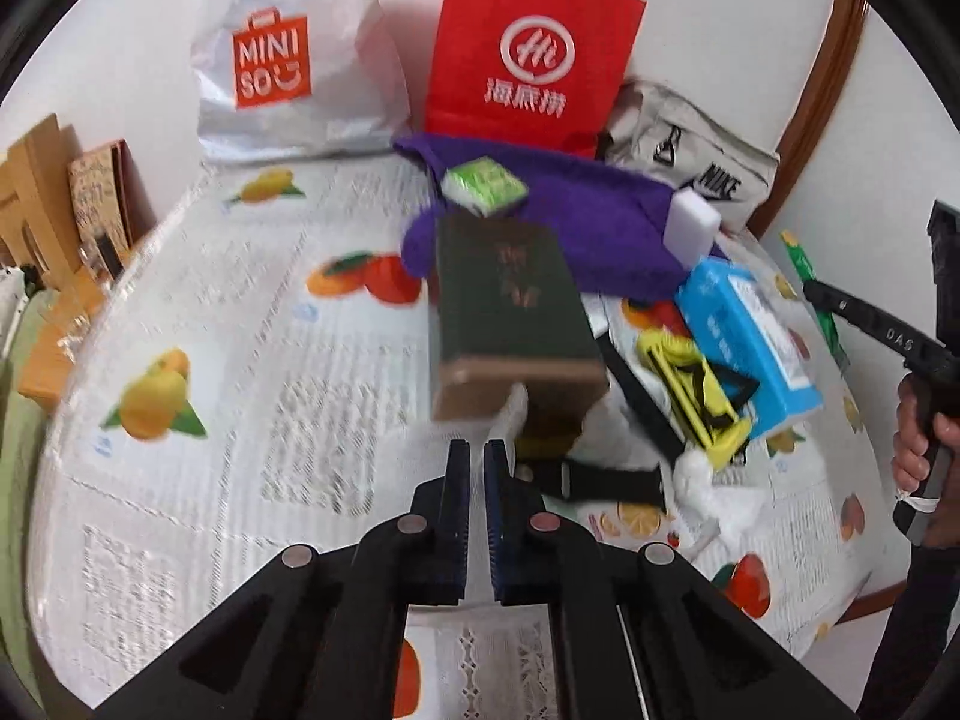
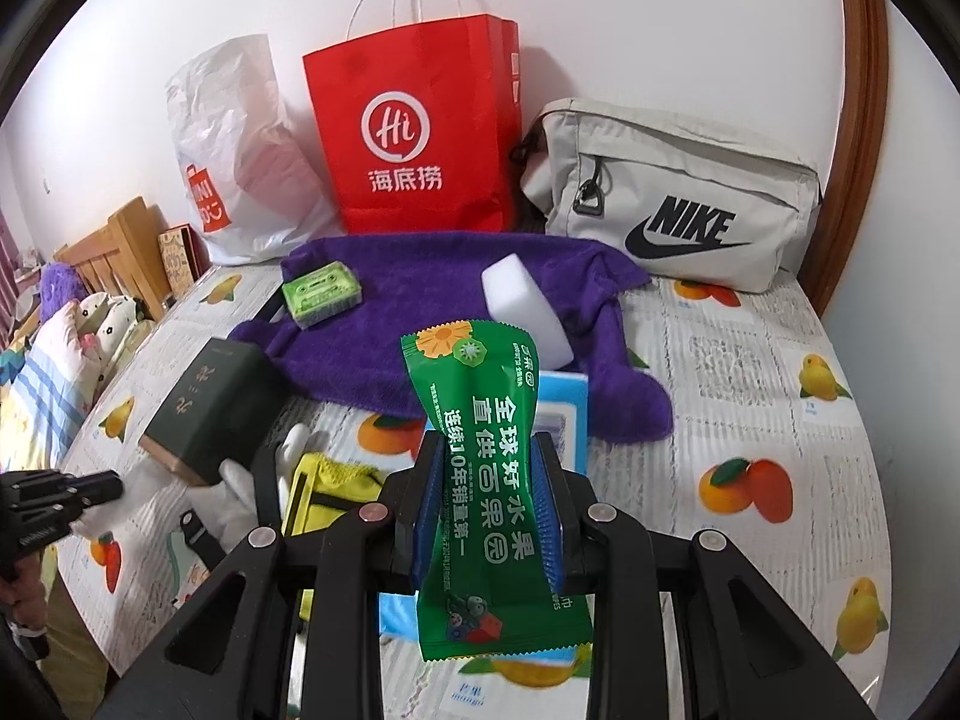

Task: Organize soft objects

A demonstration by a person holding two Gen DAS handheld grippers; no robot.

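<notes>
Left wrist view: the left gripper (image 1: 477, 450) hangs over a round surface covered in a fruit-printed white cloth (image 1: 240, 360), its jaws pressed nearly together with nothing between them. Just beyond the jaw tips stands a dark green box with a brown end (image 1: 510, 312); behind it a rumpled purple towel (image 1: 576, 222) carries a small green cassette-shaped block (image 1: 485, 185) and a white foam sponge block (image 1: 693, 222). To the right of the jaws lie a blue carton (image 1: 744, 336), a yellow mesh pouch with black straps (image 1: 696, 396) and something white and fluffy (image 1: 714, 480). A white Miniso plastic bag (image 1: 282, 60), a red paper carrier bag (image 1: 528, 54) and a grey Nike pouch (image 1: 684, 156) line the wall far ahead.

Right wrist view: the right gripper (image 2: 487, 480) has its jaws partly closed on a crinkly green foil snack packet (image 2: 483, 468), pinched at the middle and held upright above the blue carton (image 2: 561, 414). The purple towel (image 2: 420, 324) lies ahead of the jaws, the three bags beyond it.

The sorting looks barely begun: only the packet is lifted, while towel, sponge, pouch and fluffy item all wait loose, and none visibly sits in a bag.
</notes>
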